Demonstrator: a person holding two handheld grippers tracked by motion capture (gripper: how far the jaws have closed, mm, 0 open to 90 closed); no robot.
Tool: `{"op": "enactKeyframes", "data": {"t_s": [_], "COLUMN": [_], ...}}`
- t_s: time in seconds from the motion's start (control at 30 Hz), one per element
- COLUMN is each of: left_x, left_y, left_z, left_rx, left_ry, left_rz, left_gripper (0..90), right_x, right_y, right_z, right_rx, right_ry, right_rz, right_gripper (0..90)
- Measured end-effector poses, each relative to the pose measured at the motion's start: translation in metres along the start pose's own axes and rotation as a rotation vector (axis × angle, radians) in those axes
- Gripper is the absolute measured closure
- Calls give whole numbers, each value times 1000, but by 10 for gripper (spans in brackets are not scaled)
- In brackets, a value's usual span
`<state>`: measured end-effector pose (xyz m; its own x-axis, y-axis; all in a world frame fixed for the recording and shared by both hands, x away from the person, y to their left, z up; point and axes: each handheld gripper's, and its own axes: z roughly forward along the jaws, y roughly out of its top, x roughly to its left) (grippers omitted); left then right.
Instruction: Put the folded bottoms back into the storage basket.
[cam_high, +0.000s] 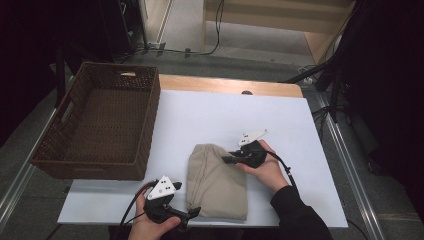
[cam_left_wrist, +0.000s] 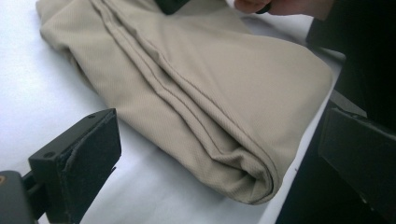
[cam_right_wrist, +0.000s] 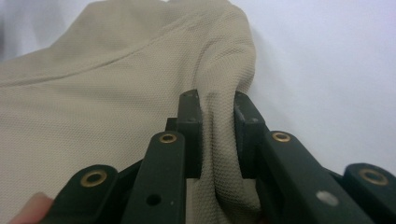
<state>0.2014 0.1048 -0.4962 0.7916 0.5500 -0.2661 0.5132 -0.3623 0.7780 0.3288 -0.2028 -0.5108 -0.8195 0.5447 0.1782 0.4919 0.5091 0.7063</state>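
A folded beige cloth (cam_high: 215, 182) lies on the white table (cam_high: 225, 115) near its front edge. My right gripper (cam_high: 229, 159) is at the cloth's upper right side. In the right gripper view the right gripper (cam_right_wrist: 218, 126) is shut on a pinched fold of the cloth (cam_right_wrist: 93, 116), with fabric bunched between the pads. My left gripper (cam_high: 189, 216) is at the cloth's near left corner with its jaws wide apart. In the left gripper view the left gripper (cam_left_wrist: 219, 158) stands open and the folded corner of the cloth (cam_left_wrist: 196, 84) lies between the jaws, untouched.
A dark brown wicker basket (cam_high: 145, 125) sits at the table's left side, overhanging its edge, with nothing inside. A strip of wooden tabletop (cam_high: 225, 84) runs along the far edge. Cables and dark equipment stand on the floor beyond.
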Motion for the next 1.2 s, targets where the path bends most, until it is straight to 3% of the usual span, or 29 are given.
{"op": "enactKeyframes", "data": {"t_s": [0.1,0.37,0.7,0.83,0.97,1.2], "left_x": [0,-1,-6,-12,-20,-29], "left_y": [3,13,22,22,21,20], "left_z": [6,27,53,57,59,62], "left_rx": [10,62,113,129,130,126], "left_ry": [4,72,114,158,159,190], "left_rz": [-19,-79,-107,-85,-66,-58], "left_gripper": [0,0,44,64,253,346], "right_x": [-3,-5,-1,0,1,2], "right_y": [-7,-21,-38,-41,-43,-43], "right_z": [-10,-27,-47,-49,-49,-48], "right_rx": [-29,-69,-102,-106,-108,-116], "right_ry": [-32,-84,-125,-130,-134,-138], "right_rz": [17,39,50,52,49,40], "right_gripper": [751,750,749,750,749,749]}}
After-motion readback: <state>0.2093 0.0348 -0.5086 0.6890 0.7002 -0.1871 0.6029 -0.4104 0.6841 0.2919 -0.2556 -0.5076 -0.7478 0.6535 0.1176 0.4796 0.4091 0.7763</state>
